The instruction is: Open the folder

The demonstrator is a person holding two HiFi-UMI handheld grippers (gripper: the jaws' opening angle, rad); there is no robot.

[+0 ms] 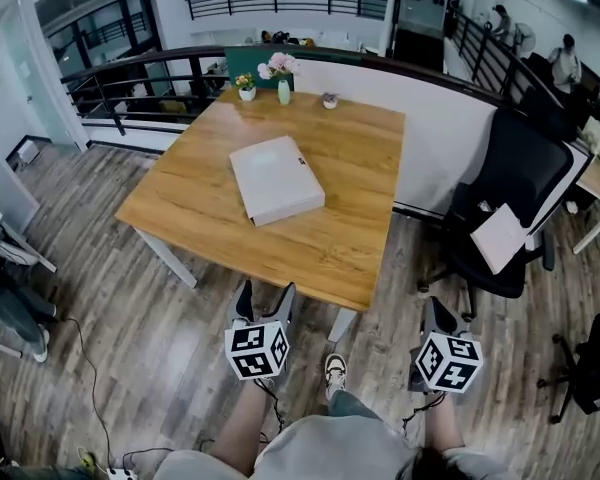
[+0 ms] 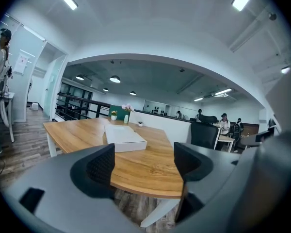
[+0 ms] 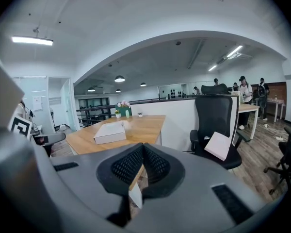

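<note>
Mid-table: the white folder [image 1: 277,178] lay flat and closed about the middle of the wooden table [image 1: 350,248], slightly askew and well clear of every edge.
Far edge: a vase of flowers [image 1: 283,88], a small potted plant [image 1: 246,87] and a tiny pot [image 1: 329,99] stood in a row, well apart from the folder.
Left gripper: the left gripper [image 1: 265,300] was held low, short of the table's near edge. Its 2 jaws stood wide apart with nothing between them. Its own view looked across the near edge at the folder [image 2: 124,136].
Right gripper: the right gripper [image 1: 437,318] hung low off the near right corner, also short of the table. Its 2 jaws were pressed together at the tips and gripped nothing. The folder [image 3: 109,132] showed small and far off in its view.
Off the right edge: a black office chair [image 1: 520,183] stood apart from the table with a white sheet [image 1: 500,236] on its seat.
Done so far: nothing, by my reading; the cover was down and neither tool touched the folder.
Left to do: all of it, I judged: reach over the near edge, steady the folder, catch the cover's free edge and swing it up.
Unclear: which side was the spine and which opened could not be told.
Likely need: the right gripper would have to part its jaws before pinching the cover.
</note>
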